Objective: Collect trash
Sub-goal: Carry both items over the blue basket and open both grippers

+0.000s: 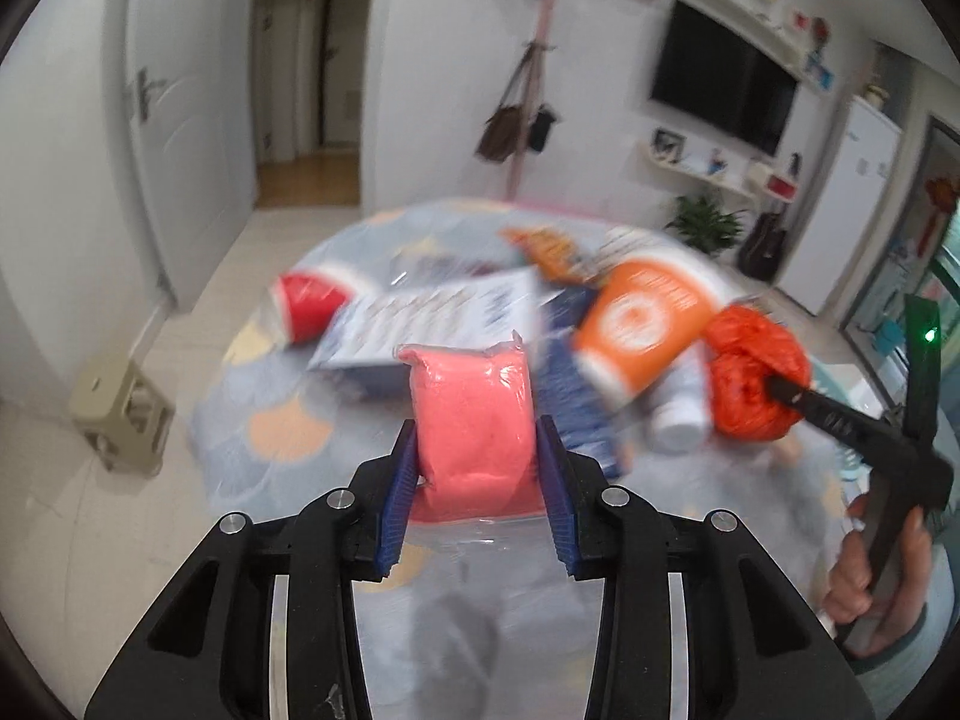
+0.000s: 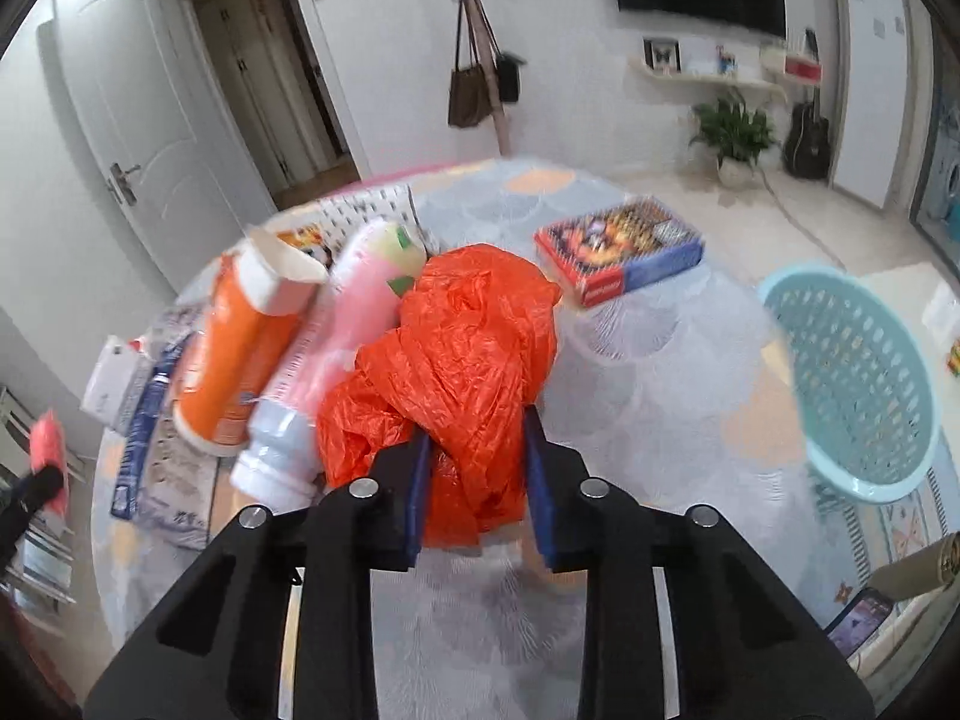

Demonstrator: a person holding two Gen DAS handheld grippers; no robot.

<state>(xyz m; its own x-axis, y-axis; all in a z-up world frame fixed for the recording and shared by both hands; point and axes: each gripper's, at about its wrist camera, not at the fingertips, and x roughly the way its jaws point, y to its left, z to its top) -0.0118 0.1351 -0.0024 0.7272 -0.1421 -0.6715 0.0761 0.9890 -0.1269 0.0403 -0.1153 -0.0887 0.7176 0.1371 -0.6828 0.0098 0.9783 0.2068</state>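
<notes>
While blur smears bench (image 2: 660, 360) litter, left hand-held gripper (image 1: 475, 450) clamps one pink packet (image 1: 471, 414); right hand-held gripper (image 2: 477, 450) clamps one orange bag (image 2: 456, 360).

Left tongs (image 1: 475, 450) clamped on pink pack (image 1: 474, 414); right tongs (image 2: 477, 468) clamped on orange bag (image 2: 456, 372); both raised, level.

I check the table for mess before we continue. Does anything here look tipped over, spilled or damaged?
Yes. The orange carton lies on its side with its top flap torn open, and the pink bottle lies tipped beside it, leaning on the pile. No spill shows. The crumpled orange plastic bag sits in the right gripper.
</notes>
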